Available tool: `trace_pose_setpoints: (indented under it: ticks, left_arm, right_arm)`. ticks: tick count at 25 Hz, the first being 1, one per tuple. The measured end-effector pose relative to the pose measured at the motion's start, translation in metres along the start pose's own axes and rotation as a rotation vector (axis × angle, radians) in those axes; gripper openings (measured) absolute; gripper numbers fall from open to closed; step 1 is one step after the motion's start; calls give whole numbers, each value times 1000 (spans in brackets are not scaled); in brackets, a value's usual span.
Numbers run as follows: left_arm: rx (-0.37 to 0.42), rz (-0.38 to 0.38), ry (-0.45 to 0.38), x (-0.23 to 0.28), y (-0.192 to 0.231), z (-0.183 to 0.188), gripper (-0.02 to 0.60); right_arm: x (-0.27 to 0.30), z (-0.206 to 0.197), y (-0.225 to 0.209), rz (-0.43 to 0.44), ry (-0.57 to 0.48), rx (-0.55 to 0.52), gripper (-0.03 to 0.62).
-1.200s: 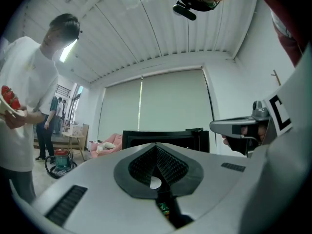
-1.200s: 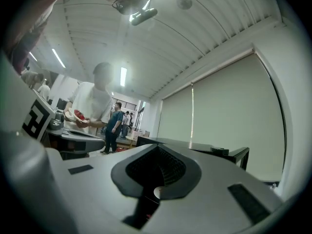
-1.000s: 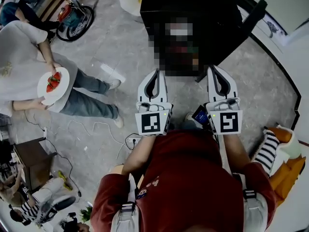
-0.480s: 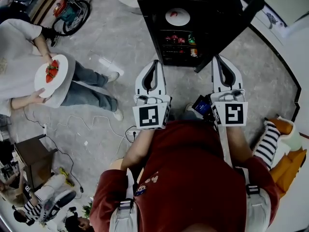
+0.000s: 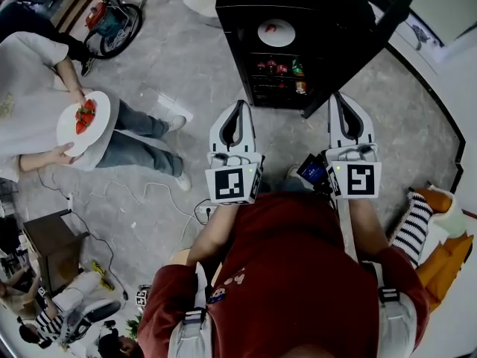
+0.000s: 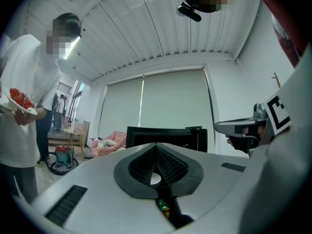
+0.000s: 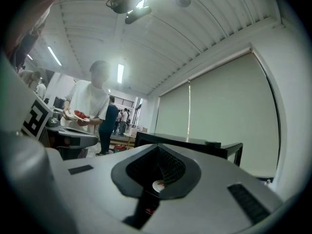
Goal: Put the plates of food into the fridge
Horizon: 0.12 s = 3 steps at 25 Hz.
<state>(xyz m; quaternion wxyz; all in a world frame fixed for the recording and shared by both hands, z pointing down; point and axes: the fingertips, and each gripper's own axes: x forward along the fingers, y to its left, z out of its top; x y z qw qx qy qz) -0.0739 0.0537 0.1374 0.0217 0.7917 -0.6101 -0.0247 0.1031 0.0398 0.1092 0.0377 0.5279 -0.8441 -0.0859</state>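
Observation:
A black fridge stands open ahead of me, its door swung to the right. A white plate with red food lies on its top shelf, and small colourful items sit on the shelf below. At the left a person holds a second white plate of red food, also in the left gripper view and the right gripper view. My left gripper and right gripper are both shut and hold nothing. They point at the fridge from a short way off.
A red vacuum cleaner stands at the far left. Cables trail across the grey floor near the person's feet. A dark low table is at the left edge. A striped sock and orange legs lie at the right.
Both grippers have dropped a little lower in the head view, slightly farther from the fridge. The person with the plate has shifted slightly. The jaws stay shut.

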Motion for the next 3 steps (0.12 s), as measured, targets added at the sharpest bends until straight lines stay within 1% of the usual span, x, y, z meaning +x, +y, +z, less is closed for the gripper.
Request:
trace_pose_setpoints:
  ticks: [3]
  left_arm:
    - [5, 0, 2, -1, 0, 0, 6]
  right_arm:
    - [2, -2, 1, -1, 5, -1, 11]
